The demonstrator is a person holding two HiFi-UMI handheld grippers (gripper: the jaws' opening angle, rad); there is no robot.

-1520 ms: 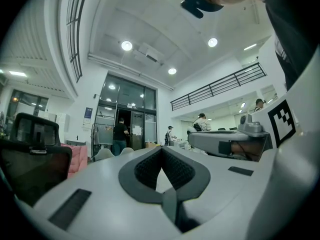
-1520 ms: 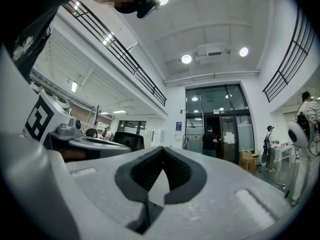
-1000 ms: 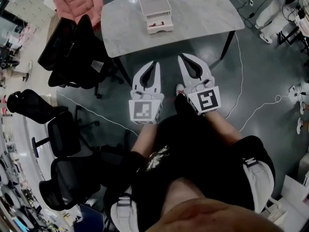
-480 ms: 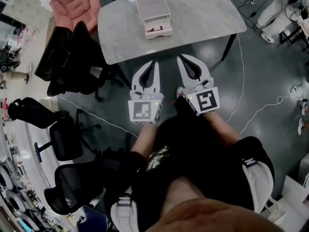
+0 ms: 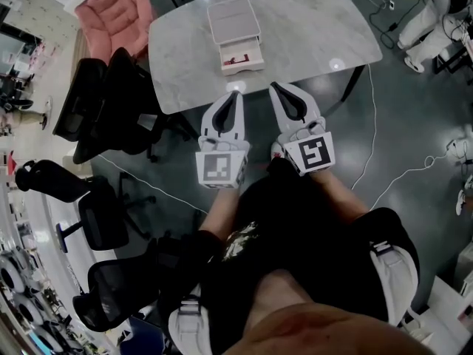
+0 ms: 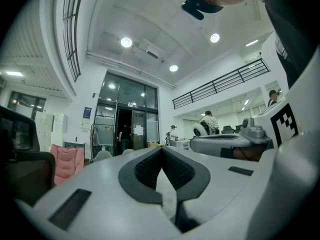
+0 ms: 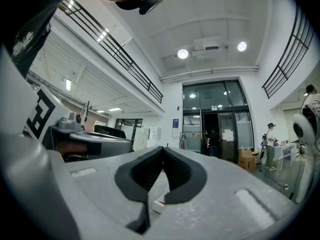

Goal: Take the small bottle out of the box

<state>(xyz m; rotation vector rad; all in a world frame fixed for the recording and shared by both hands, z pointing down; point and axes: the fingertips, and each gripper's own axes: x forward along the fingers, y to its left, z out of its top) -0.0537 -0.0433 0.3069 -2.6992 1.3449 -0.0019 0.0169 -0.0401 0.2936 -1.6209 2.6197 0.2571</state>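
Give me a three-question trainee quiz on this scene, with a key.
1. True or false: the left gripper and the right gripper both have their jaws shut with nothing held.
2. Multiple choice: the box on the marble table is A) lid shut, B) open, C) held in a gripper.
3. Short answer: is either gripper touching the box?
Key: 1 true; 2 B; 3 no, both are short of it.
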